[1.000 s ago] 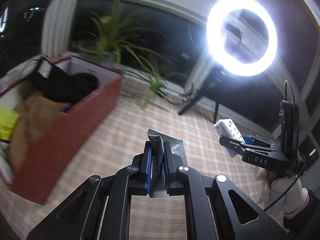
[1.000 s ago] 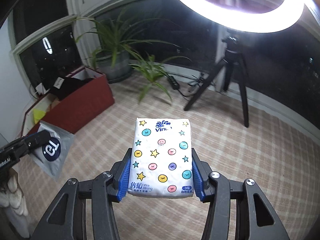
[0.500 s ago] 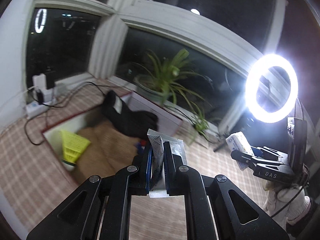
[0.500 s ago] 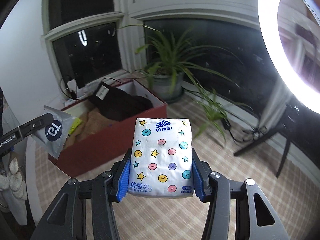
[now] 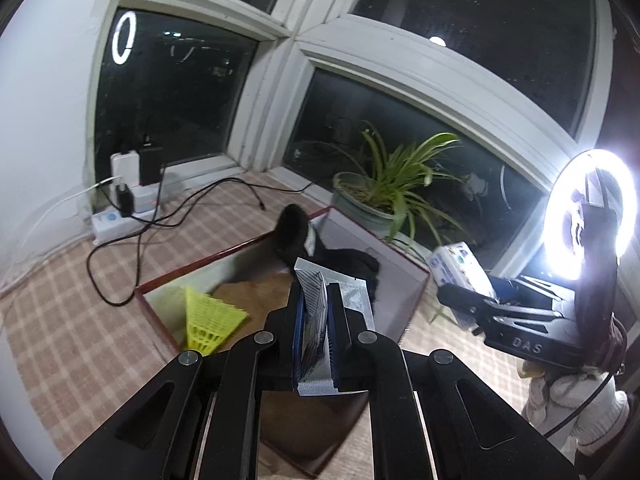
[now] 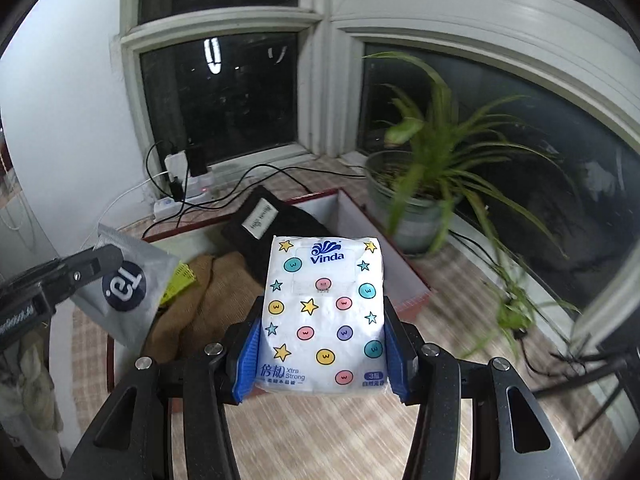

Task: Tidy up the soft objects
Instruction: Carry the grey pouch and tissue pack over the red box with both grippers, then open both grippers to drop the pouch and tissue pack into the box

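Right wrist: tissue pack (image 6: pixel 325 316) between jaws.

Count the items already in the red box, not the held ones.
3 visible: a black garment at the far end, a brown cloth in the middle, a yellow item at the near left corner. More may lie hidden underneath in the red box.

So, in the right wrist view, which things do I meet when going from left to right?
Left gripper holding the silver sachet → yellow shuttlecock → tissue pack in the right gripper → potted plant.
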`<state>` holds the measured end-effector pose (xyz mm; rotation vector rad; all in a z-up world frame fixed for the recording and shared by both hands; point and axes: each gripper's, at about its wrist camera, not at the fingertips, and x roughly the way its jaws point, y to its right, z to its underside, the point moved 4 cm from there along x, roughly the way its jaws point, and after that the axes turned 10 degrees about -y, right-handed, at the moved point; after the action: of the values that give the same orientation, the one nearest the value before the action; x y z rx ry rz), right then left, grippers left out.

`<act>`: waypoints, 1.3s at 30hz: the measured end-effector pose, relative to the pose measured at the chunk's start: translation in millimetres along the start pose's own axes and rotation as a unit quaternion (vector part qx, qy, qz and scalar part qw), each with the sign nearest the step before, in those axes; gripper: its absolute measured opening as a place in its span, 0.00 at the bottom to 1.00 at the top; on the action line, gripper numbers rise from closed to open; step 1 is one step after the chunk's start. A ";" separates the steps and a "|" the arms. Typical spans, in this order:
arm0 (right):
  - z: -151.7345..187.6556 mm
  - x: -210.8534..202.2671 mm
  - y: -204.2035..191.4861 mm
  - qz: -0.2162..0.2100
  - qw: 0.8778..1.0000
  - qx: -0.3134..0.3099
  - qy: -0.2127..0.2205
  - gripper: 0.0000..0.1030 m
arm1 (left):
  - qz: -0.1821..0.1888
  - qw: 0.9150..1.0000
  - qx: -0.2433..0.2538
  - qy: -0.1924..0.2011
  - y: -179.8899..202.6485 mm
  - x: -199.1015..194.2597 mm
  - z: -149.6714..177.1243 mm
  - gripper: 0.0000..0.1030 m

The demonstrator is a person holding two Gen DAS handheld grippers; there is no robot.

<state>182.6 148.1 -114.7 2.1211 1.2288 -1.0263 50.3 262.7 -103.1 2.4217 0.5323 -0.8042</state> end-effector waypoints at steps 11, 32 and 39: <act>-19.9 56.3 -19.5 -0.026 0.999 0.004 -0.038 0.47 | -0.023 0.999 -0.028 -0.015 -28.4 12.4 2.3 0.08; -27.9 70.4 -15.7 -0.017 0.999 0.012 -0.043 0.71 | -0.042 0.997 -0.035 -0.049 -36.2 31.0 5.9 0.50; -23.2 65.0 -13.2 -0.014 0.999 0.014 -0.042 0.75 | -0.044 0.997 -0.037 -0.055 -35.3 30.4 8.6 0.50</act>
<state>200.0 204.5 -153.0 2.0643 1.2131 -1.1390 51.3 291.2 -140.9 2.2853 0.6170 -0.9328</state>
